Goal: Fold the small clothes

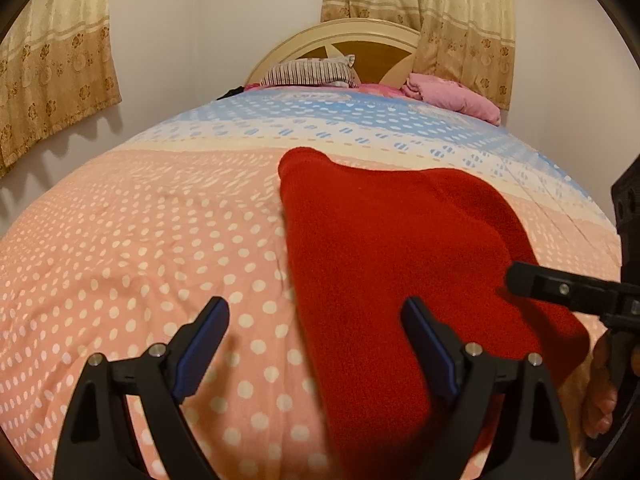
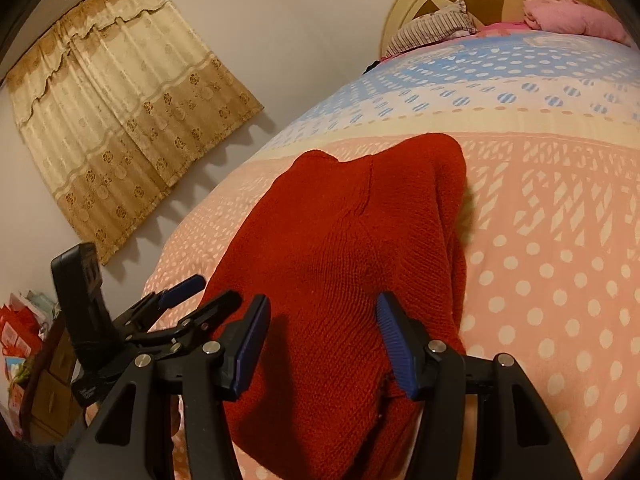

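Observation:
A red knitted garment point(image 1: 392, 264) lies folded lengthwise on the polka-dot bed cover point(image 1: 140, 248); it also shows in the right wrist view point(image 2: 340, 272). My left gripper point(image 1: 316, 320) is open and empty, straddling the garment's left edge at its near end. My right gripper point(image 2: 322, 320) is open and empty, just above the garment's near end. The right gripper's finger shows in the left wrist view point(image 1: 560, 288) at the garment's right edge. The left gripper shows in the right wrist view point(image 2: 188, 296) at the garment's left edge.
A striped pillow point(image 1: 312, 72) and a pink blanket point(image 1: 452, 94) lie at the headboard point(image 1: 340, 36). Curtains point(image 1: 52, 72) hang on the walls. A wooden drawer unit with clutter point(image 2: 36, 356) stands beside the bed.

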